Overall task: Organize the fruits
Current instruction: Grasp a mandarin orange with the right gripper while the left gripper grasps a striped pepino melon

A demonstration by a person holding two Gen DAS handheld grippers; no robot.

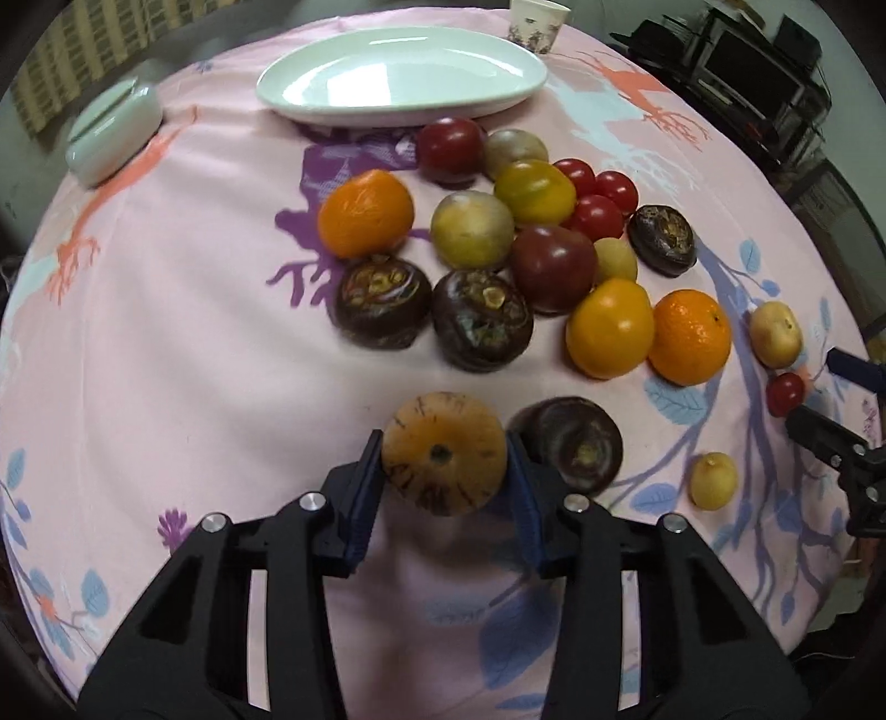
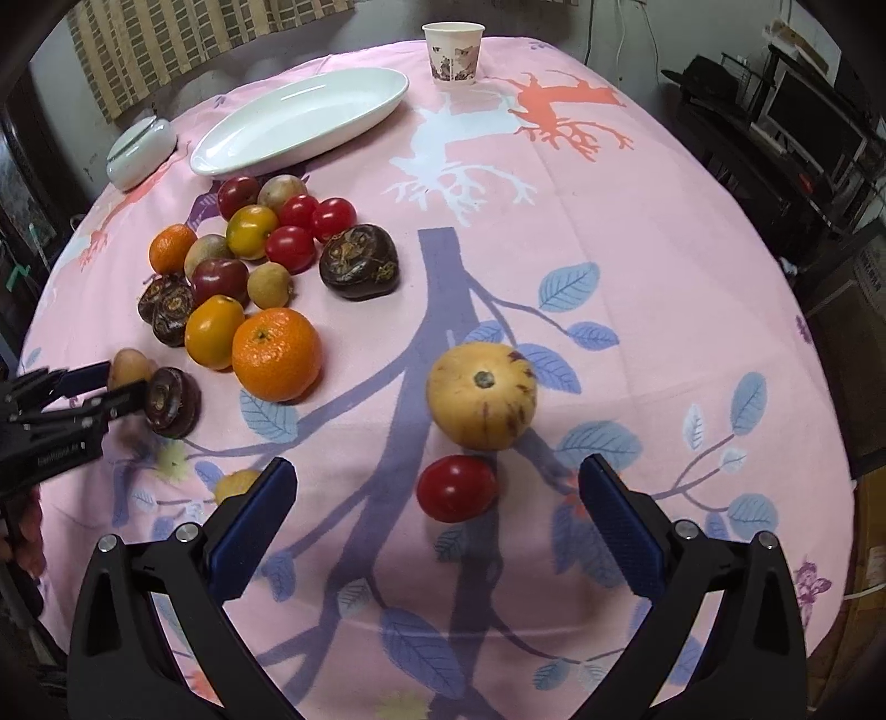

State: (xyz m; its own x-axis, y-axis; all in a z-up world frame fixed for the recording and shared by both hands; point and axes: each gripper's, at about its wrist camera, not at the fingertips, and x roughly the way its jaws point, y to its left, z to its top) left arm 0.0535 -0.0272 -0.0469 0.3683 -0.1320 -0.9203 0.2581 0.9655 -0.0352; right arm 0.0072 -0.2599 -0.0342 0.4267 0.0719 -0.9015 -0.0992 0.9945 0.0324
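Observation:
My left gripper [image 1: 444, 459] is shut on a tan striped pepino melon [image 1: 444, 451], its blue pads pressed on both sides, low over the pink cloth. It also shows in the right wrist view [image 2: 119, 383] at the left edge. A dark water chestnut [image 1: 573, 443] lies just right of it. My right gripper [image 2: 437, 501] is open and empty; a red tomato [image 2: 457, 487] lies between its fingers and a second pepino melon [image 2: 480, 394] just beyond. A white oval plate [image 1: 398, 77] stands empty at the back. A heap of mixed fruit [image 1: 531, 191] lies in front of it.
A pale green lidded box [image 1: 113, 133] sits at the back left. A paper cup [image 2: 453, 52] stands at the far edge. A small yellow fruit [image 1: 713, 479] lies by the right gripper [image 1: 830, 421]. Dark shelving stands beyond the table at right.

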